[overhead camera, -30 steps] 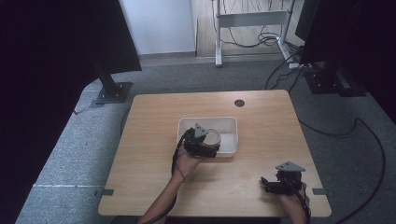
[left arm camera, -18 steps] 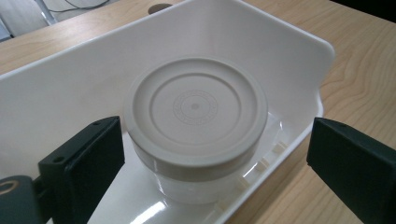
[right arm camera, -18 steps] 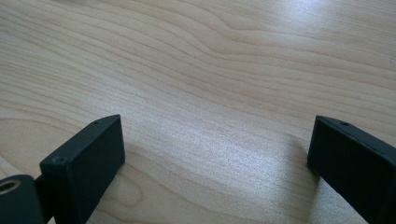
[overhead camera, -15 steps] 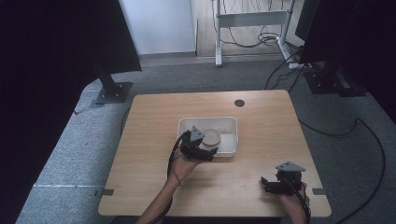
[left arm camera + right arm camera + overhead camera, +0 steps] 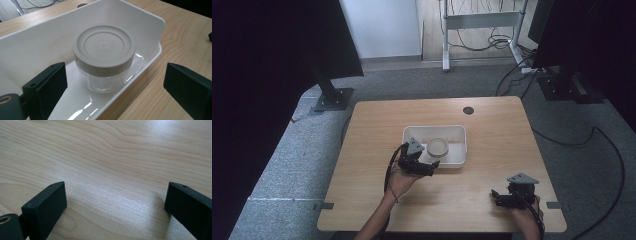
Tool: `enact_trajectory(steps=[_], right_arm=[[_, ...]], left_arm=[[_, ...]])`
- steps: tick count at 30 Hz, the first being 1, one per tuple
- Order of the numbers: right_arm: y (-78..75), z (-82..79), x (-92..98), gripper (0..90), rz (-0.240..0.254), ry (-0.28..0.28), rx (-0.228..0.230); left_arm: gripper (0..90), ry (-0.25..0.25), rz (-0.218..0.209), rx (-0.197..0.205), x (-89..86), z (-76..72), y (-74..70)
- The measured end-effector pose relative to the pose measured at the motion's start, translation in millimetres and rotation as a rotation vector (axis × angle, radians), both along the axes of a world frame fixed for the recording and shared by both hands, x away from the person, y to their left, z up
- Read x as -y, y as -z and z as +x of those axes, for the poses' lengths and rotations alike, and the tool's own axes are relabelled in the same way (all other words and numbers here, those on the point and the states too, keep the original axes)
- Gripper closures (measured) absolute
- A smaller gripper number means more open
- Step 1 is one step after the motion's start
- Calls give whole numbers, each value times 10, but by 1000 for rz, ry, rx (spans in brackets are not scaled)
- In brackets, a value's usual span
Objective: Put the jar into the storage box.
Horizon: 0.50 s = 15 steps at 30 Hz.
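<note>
While spread wide, left gripper [image 5: 115,87] fingers [image 5: 45,87] flank jar [image 5: 105,57], untouched, in tray [image 5: 37,45]

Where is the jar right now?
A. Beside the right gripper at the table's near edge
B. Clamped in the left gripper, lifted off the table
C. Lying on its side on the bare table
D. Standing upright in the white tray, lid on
D: the jar stands upright inside the tray with its lid on, and the left gripper is open with its jaws apart from it.
</note>
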State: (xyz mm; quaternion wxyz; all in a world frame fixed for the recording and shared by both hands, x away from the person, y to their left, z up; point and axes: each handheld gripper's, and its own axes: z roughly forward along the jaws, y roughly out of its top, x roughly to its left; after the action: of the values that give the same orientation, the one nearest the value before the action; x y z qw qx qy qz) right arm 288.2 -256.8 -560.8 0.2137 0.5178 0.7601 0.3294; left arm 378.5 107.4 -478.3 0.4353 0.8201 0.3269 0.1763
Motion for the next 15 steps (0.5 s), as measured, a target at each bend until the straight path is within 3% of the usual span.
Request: enact_trajectory(steps=[15], right_arm=[[0,0,0,37,0,0,0]], left_arm=[[47,14,-11,-2,-163,-108,-23]])
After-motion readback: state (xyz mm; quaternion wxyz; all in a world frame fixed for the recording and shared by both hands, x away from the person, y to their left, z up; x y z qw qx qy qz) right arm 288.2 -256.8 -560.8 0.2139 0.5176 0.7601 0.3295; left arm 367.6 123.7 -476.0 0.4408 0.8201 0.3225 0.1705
